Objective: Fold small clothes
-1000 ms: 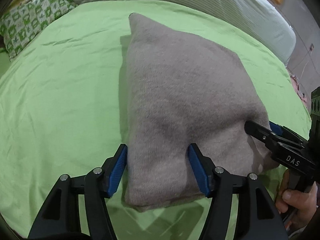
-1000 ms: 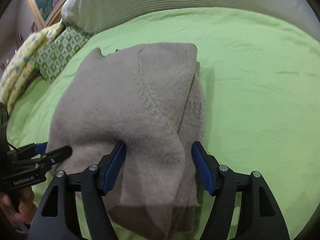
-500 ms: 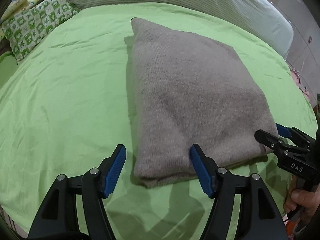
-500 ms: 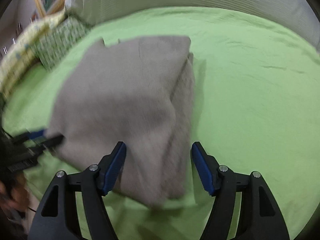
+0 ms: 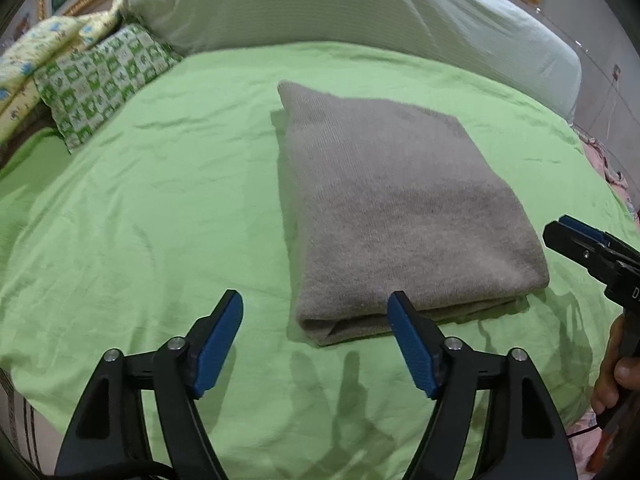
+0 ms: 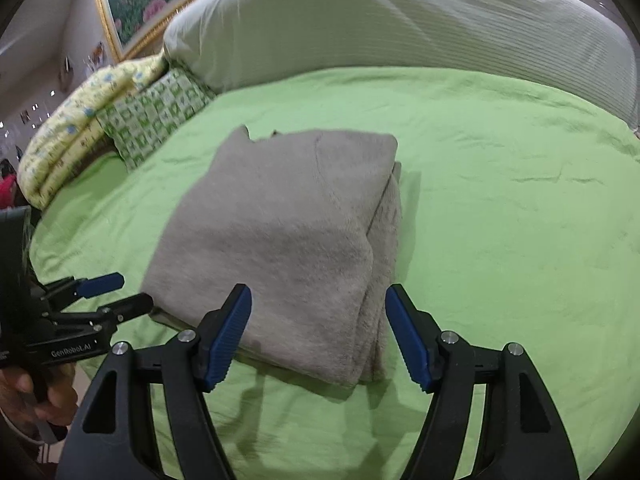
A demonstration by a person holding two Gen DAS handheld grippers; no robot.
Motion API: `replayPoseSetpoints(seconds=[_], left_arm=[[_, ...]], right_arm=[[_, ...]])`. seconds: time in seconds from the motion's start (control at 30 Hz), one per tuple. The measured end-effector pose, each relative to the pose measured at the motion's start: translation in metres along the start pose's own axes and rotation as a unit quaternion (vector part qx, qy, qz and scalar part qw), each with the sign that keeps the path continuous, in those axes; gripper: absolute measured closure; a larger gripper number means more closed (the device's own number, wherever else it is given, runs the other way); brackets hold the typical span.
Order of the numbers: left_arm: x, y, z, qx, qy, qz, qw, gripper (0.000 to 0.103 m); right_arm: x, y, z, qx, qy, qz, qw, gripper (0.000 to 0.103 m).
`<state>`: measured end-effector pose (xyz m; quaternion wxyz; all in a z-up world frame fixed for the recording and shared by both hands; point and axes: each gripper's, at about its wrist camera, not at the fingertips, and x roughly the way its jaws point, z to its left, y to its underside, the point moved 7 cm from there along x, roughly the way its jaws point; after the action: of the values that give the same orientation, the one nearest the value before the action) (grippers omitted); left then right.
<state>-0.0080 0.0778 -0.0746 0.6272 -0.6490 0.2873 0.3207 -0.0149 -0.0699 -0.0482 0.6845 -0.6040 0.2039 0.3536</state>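
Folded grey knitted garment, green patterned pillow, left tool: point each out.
Folded grey knitted garment [image 5: 404, 216], left wrist view, top face.
Green patterned pillow [image 5: 100, 80], left wrist view, centre.
Left tool [image 5: 316, 334], left wrist view, between fingertips.

Grey knit garment [image 5: 400, 216], folded into thick rectangular stack, lies flat mid-bed on green sheet [image 5: 160, 208]; layered edges show at near & right sides.
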Motion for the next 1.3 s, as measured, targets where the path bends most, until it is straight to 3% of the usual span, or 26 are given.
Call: replayPoseSetpoints(seconds=[0.4, 0.63, 0.87, 1.3], left_arm=[[-0.018, -0.012, 0.0, 0.003, -0.02, -0.037, 0.9991, 0.02], [-0.038, -0.015, -0.004, 0.016, -0.031, -0.104, 0.994, 0.018], [-0.041, -0.016, -0.01, 0.041, -0.033, -0.13, 0.9901, 0.016], [-0.016, -0.007, 0.006, 0.026, -0.026, -0.099, 0.9944, 0.013]], right_arm=[[-0.007, 0.007, 0.009, 0.004, -0.013, -0.011, 1.0, 0.018], [-0.016, 0.009, 0.021, -0.015, -0.023, -0.037, 0.999, 0.016], [-0.018, 0.006, 0.025, -0.036, -0.023, -0.051, 0.998, 0.011], [-0.002, 0.012, 0.017, -0.041, -0.002, -0.037, 0.998, 0.011]])
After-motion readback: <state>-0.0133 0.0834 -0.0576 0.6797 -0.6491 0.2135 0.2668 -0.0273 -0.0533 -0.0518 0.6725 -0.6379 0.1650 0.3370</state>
